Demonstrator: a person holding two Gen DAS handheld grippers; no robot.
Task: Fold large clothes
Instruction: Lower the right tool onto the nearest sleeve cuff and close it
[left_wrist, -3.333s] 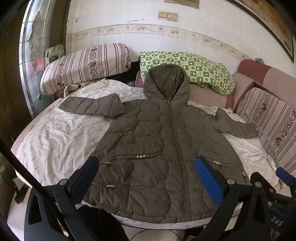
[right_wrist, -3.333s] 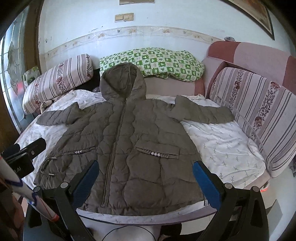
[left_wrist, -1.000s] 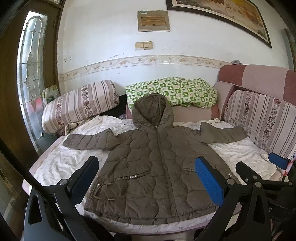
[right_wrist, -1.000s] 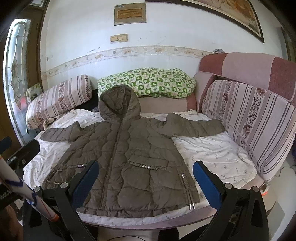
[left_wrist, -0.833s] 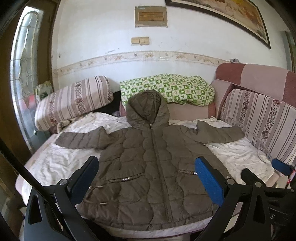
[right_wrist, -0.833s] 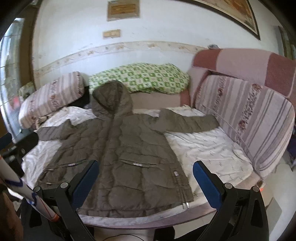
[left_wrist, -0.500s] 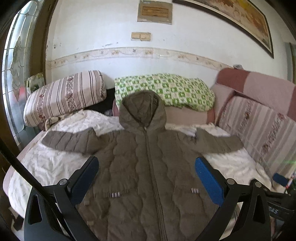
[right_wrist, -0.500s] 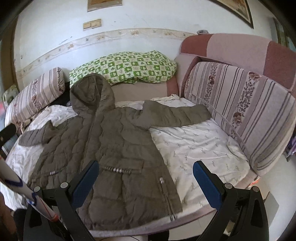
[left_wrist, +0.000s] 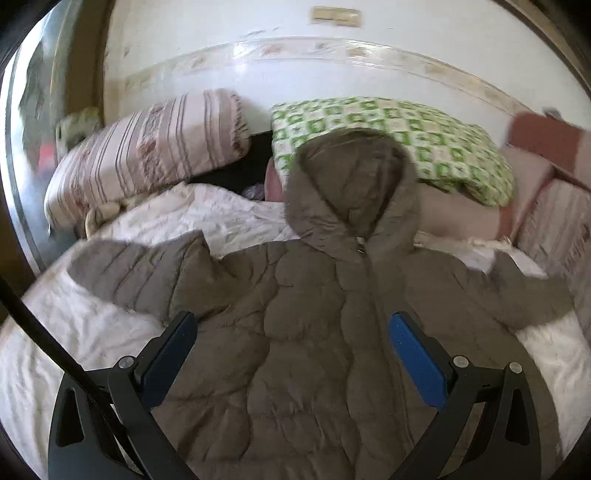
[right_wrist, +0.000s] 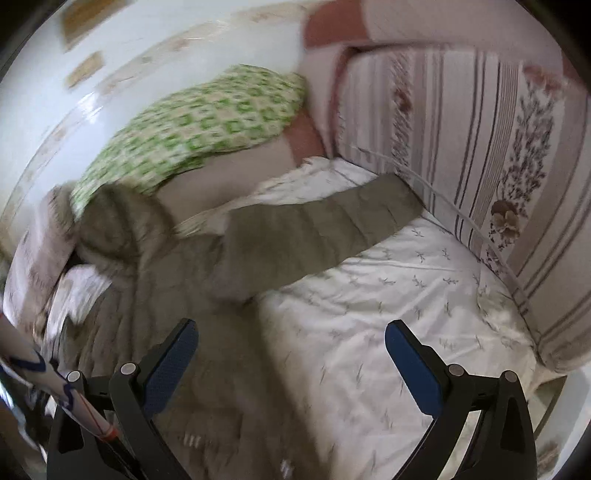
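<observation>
An olive-brown quilted hooded jacket (left_wrist: 303, 332) lies flat and zipped on a white sheet, sleeves spread, hood toward the wall. My left gripper (left_wrist: 291, 354) is open and empty above the jacket's chest, near the left sleeve (left_wrist: 133, 273). In the blurred right wrist view the jacket body (right_wrist: 184, 295) is at the left and its right sleeve (right_wrist: 317, 232) reaches toward the sofa back. My right gripper (right_wrist: 288, 354) is open and empty, above the jacket's right edge and the sheet (right_wrist: 406, 295).
A striped bolster (left_wrist: 147, 147) and a green checked pillow (left_wrist: 399, 133) lie against the back wall. A striped sofa backrest (right_wrist: 480, 147) borders the right side. A white pole with blue and red marks (right_wrist: 55, 384) crosses the right view's lower left.
Both grippers have moved forward and down toward the jacket. The left now looks at the chest and hood; the right has swung right toward the right sleeve. The jacket has not moved.
</observation>
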